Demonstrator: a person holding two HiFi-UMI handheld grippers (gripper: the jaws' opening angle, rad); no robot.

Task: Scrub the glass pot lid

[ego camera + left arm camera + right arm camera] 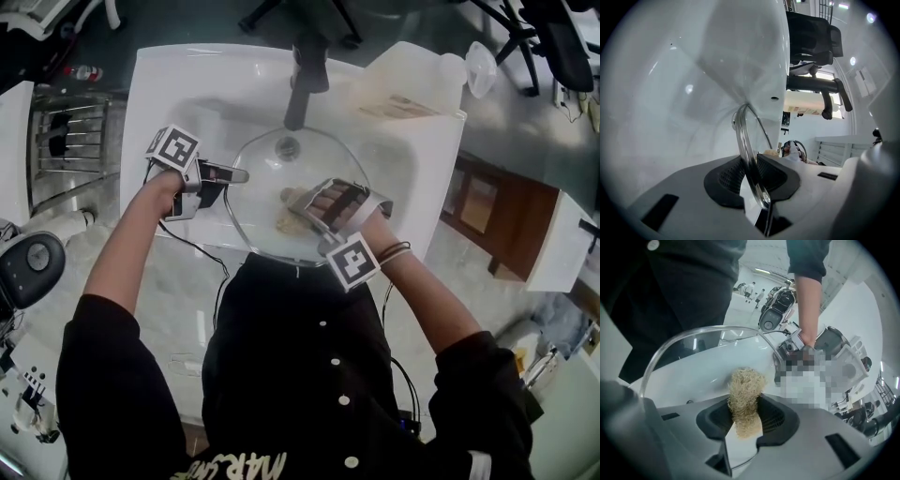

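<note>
The glass pot lid (272,183) is held tilted over the white sink (169,103), its knob (287,147) toward the tap. My left gripper (239,175) is shut on the lid's left rim. In the left gripper view the rim (746,145) runs edge-on between the black pads, with the left gripper (752,176) clamped on it. My right gripper (300,211) is shut on a beige fibre scrubber (291,220) that rests on the lid's near part. In the right gripper view the scrubber (745,399) sticks out from the right gripper (745,420), with the lid's rim (693,338) curving behind.
A dark tap (305,75) rises over the sink's far edge. A pale plastic container (422,80) lies at the sink's far right corner. A wire rack (66,141) stands to the left, and a wooden cabinet (487,216) to the right.
</note>
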